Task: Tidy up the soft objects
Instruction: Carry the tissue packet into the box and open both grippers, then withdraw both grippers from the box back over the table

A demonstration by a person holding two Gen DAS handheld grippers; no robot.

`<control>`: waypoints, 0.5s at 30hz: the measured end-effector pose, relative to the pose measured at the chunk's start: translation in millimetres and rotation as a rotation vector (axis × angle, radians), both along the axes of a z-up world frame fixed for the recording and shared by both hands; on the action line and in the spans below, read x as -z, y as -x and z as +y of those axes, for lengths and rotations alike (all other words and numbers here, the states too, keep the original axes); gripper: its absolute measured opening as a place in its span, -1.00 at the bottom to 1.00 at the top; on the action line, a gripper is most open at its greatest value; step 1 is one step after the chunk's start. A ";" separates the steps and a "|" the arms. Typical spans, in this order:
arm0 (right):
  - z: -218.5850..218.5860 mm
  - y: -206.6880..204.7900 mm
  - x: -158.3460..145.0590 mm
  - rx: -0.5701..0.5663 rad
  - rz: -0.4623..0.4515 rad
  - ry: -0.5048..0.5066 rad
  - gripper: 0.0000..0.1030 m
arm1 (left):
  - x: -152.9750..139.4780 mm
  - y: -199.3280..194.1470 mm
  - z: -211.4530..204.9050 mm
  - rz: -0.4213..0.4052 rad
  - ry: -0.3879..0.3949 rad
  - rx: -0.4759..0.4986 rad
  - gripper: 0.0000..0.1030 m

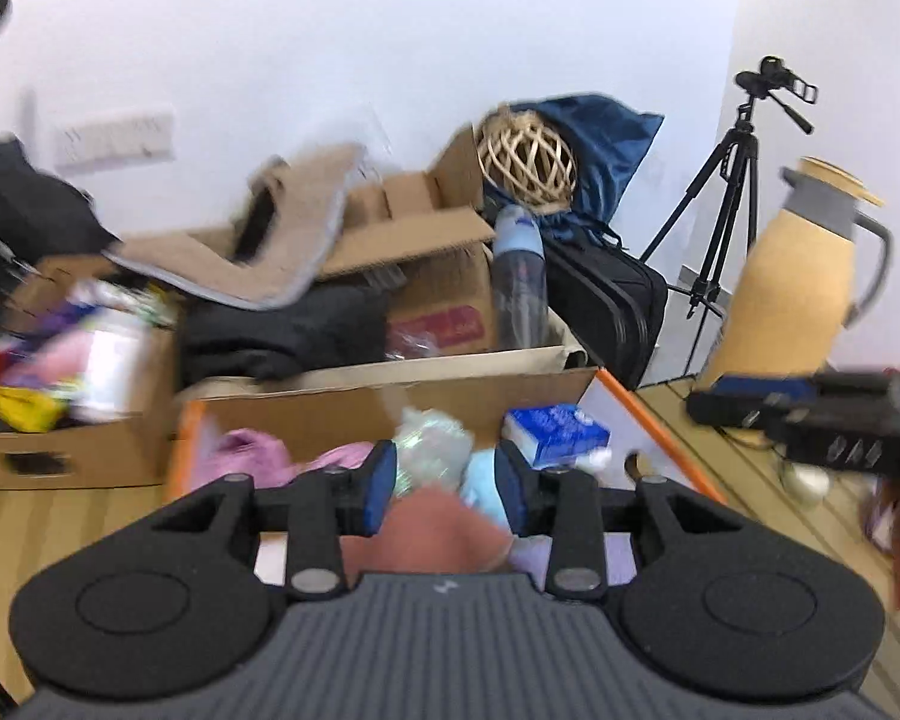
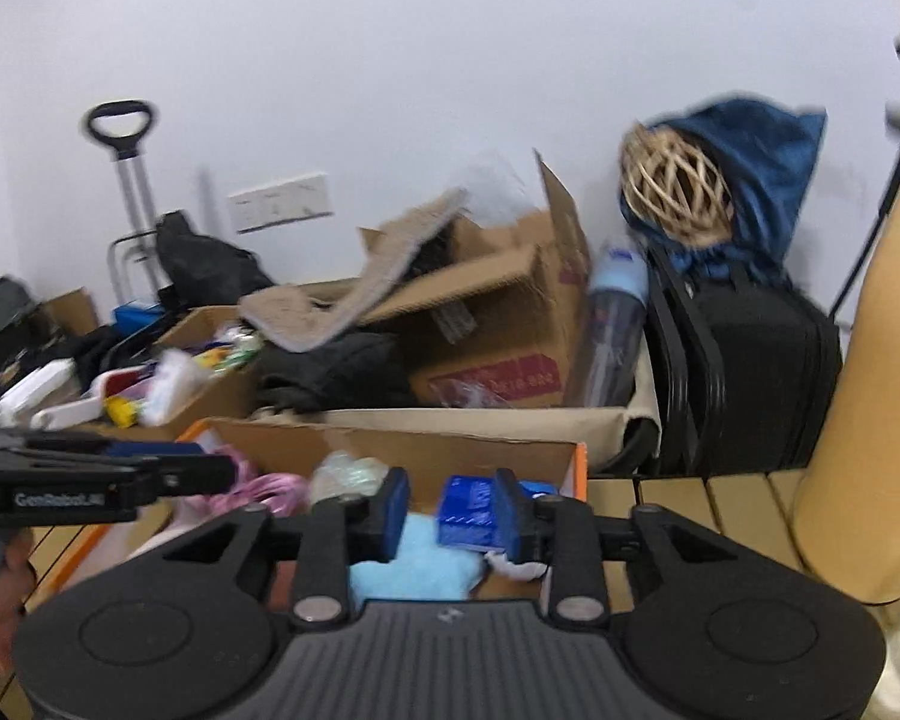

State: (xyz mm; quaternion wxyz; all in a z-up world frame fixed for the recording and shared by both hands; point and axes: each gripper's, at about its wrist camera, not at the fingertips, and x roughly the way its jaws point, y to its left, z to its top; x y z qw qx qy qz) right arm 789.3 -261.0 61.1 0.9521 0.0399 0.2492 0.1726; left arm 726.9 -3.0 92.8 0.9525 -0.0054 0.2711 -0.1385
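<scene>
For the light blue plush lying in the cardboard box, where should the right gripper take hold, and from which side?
Judging by its flat, splayed pose, pinch one of the light blue plush's thin outer lobes from above. The right gripper, fingers apart, already hangs over it; the blue packet crowds its right side, so the nearer left lobe looks easier.

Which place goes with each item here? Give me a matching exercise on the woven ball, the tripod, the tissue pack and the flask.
Things:
1. woven rattan ball
2. black tripod
3. blue tissue pack
4. tan flask

Places:
A. on the slatted table, at the right
B. inside the orange-edged box, ahead of the left claw
C. against the dark blue bag, above the black case
D. on the floor by the wall, behind the table

Pairs: 1-C, 2-D, 3-B, 4-A
</scene>
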 end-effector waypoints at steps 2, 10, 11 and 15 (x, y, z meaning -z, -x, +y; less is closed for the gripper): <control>-0.3 33.7 -16.9 -0.029 -0.026 0.021 -0.23 | -11.1 42.5 10.0 -0.041 -0.033 -0.006 -0.15; -3.6 188.9 -42.5 -0.099 -0.103 0.032 0.11 | -22.4 220.8 33.9 -0.243 -0.130 -0.101 0.51; -3.4 207.3 -41.2 -0.104 -0.113 0.035 0.12 | -18.6 243.7 34.4 -0.261 -0.130 -0.118 0.57; 0.3 285.2 -31.1 -0.109 -0.170 0.053 0.36 | 2.0 323.5 30.0 -0.316 -0.148 -0.180 0.86</control>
